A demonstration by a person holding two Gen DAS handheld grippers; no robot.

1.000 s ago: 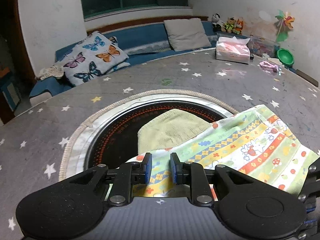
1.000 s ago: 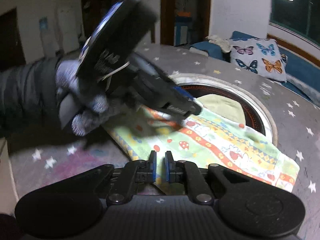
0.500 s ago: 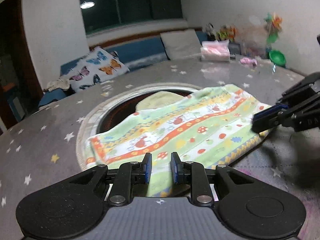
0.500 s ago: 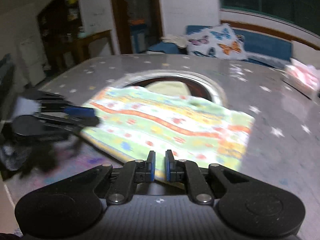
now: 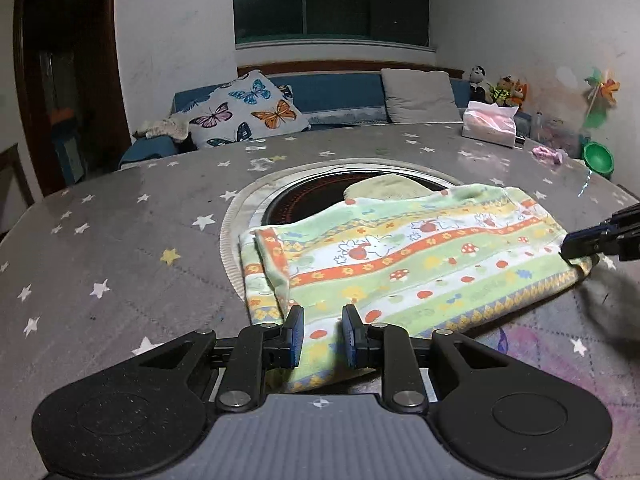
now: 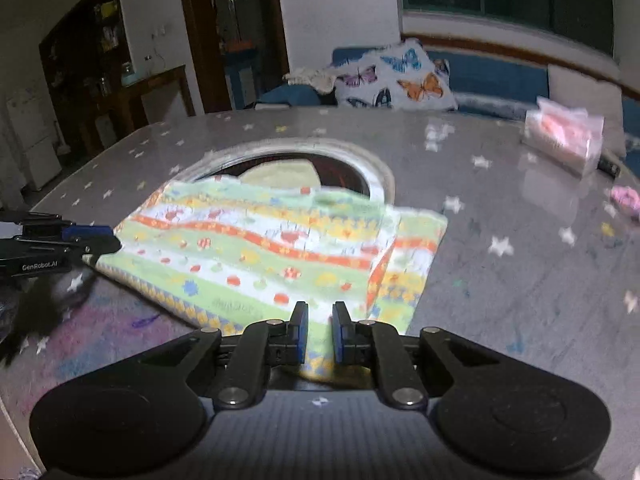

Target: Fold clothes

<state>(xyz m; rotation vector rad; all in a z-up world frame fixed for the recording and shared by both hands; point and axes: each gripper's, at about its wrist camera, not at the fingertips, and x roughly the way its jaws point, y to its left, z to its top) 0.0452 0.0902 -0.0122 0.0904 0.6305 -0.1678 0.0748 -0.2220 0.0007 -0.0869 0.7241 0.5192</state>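
Since half a second ago both grippers have pulled lower and closer to the near hem; the cloth has settled flatter and a turned-over flap now shows at its left end.

Patterned cloth (image 5: pixel 420 256) lies on the grey star-print table (image 5: pixel 120 248), its far edge overlapping the round dark inset (image 5: pixel 304 196), where a pale yellow piece (image 5: pixel 384 190) sits partly under it. Long axis runs left-right across both views, so the two grippers sit at opposite ends of the same near hem.

Left gripper (image 5: pixel 322 334): jaws part-way apart with the near-left hem lying between the pads; gap visible either side of the fabric, so I read it as not clamped. It also shows in the right wrist view at the far left (image 6: pixel 96 240), tip touching the cloth's corner.

Right gripper (image 6: pixel 319 332): jaws narrower, fabric edge between them; the view is motion-blurred and I cannot tell whether the pads pinch it. From the left wrist view its tip (image 5: pixel 580 246) sits at the right-hand corner.

Key relation for the next move: the cloth stretches away from both sets of jaws, toward the inset. My guess is a fold away from the person, near hem carried over to the far edge. Each gripper owns its own corner; neither needs to cross.

Risk: the doubled left flap (image 5: pixel 276 264) may get trapped skewed.
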